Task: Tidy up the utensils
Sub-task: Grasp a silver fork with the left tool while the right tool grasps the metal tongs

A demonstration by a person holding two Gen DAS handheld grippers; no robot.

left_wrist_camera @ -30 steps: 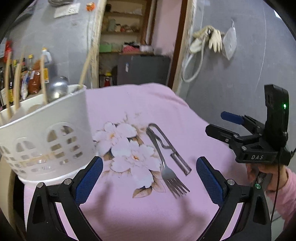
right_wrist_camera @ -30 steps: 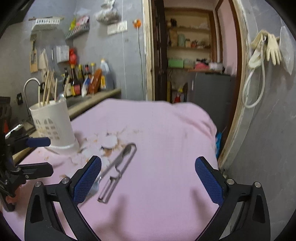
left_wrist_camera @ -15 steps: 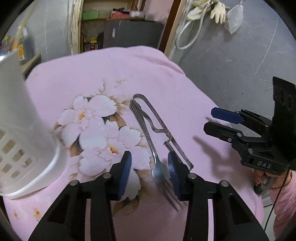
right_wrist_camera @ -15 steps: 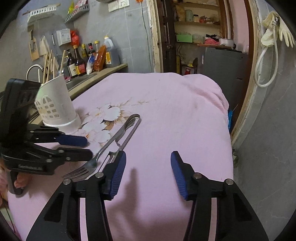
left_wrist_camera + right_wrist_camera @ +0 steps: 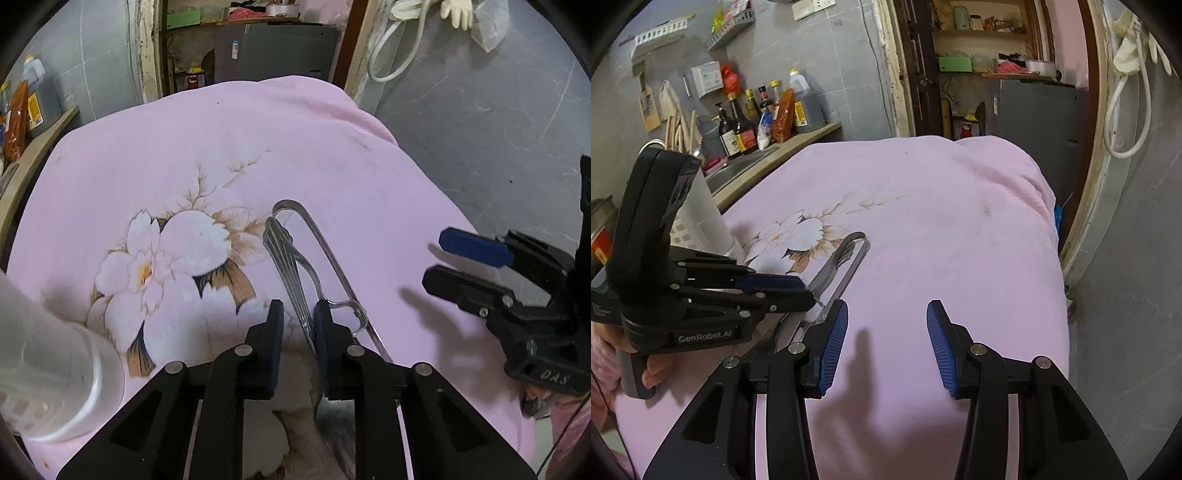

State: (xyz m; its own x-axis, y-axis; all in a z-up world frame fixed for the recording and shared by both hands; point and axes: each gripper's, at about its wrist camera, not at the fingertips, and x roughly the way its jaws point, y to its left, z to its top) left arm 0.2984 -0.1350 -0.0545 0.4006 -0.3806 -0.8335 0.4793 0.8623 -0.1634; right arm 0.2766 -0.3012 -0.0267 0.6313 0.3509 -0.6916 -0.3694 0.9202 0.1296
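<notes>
Room: cramped kitchen corner, grey tiled wall, sauce bottles (image 5: 764, 118) lined up on a counter at far left, an open doorway with shelves at the back.
Surface: pink cloth (image 5: 332, 147) with a white flower print, thrown over the work table so the shiny metal stands out pretty well.
Fork: the fork (image 5: 291, 280) lies on the cloth about mid-table, handle pointing far, tines toward the near edge and mostly hidden under the gripper.
Peeler: a metal peeler (image 5: 325, 258) sits right beside the fork on its right, handle ends practically touching, so grabbing one cleanly looks fiddly.
Left gripper: the left gripper (image 5: 298, 332) is angled down over the fork's neck. Its jaws have just been closing and are nearly together with the fork between them, right pad against it. Can't tell if the left pad bites yet.
Right gripper: the right gripper (image 5: 886, 343) hangs over bare cloth to the right of the utensils, jaws partly apart after closing some, nothing in them. My guess is it's waiting for the peeler.
Holder: white slotted utensil holder (image 5: 48, 369) stands at near left, presumably where the fork goes.
</notes>
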